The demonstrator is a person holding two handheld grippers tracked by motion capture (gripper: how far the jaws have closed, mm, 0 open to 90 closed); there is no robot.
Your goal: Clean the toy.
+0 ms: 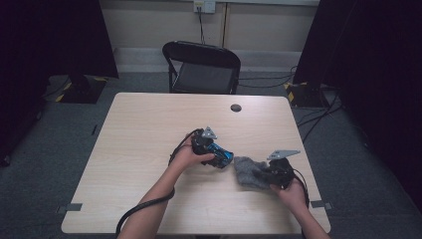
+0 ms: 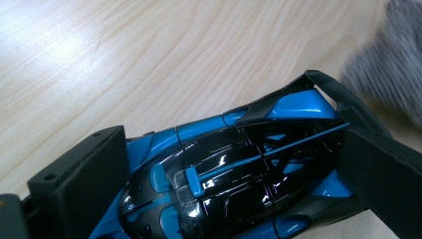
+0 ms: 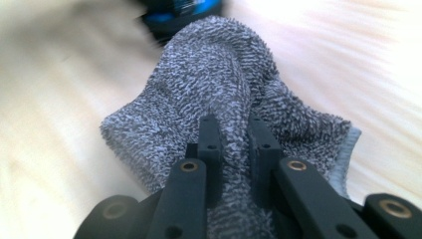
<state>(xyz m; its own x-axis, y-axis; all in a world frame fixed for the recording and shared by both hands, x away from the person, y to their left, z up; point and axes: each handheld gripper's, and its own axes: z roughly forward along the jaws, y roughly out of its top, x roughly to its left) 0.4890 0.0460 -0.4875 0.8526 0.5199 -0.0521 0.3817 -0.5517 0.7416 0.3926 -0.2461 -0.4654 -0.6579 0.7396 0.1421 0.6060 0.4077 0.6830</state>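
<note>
**Cloth gripped, toy car waiting to be wiped**

The left gripper (image 1: 219,158) is clamping a blue and black toy car (image 2: 234,174) across its body, both black jaws pressing on the car's sides, and is holding it on the table (image 1: 149,129) near the middle. The right gripper (image 1: 266,175) is pinching a fold of a grey cloth (image 3: 219,94), its 2 jaws drawn together on the bunched fabric, and the cloth is sitting just to the right of the car, its far edge almost at the car's tail (image 2: 338,94).

As a judgement, the work looks like cleaning the car with the cloth, and it is sitting at an early stage: both things are already being held, so the 2 pickups are done. The cloth is not yet lying on the car's roof or sides, so bringing it across and rubbing the bodywork is what is left. A folding chair (image 1: 201,67) is standing beyond the far edge of the table
</note>
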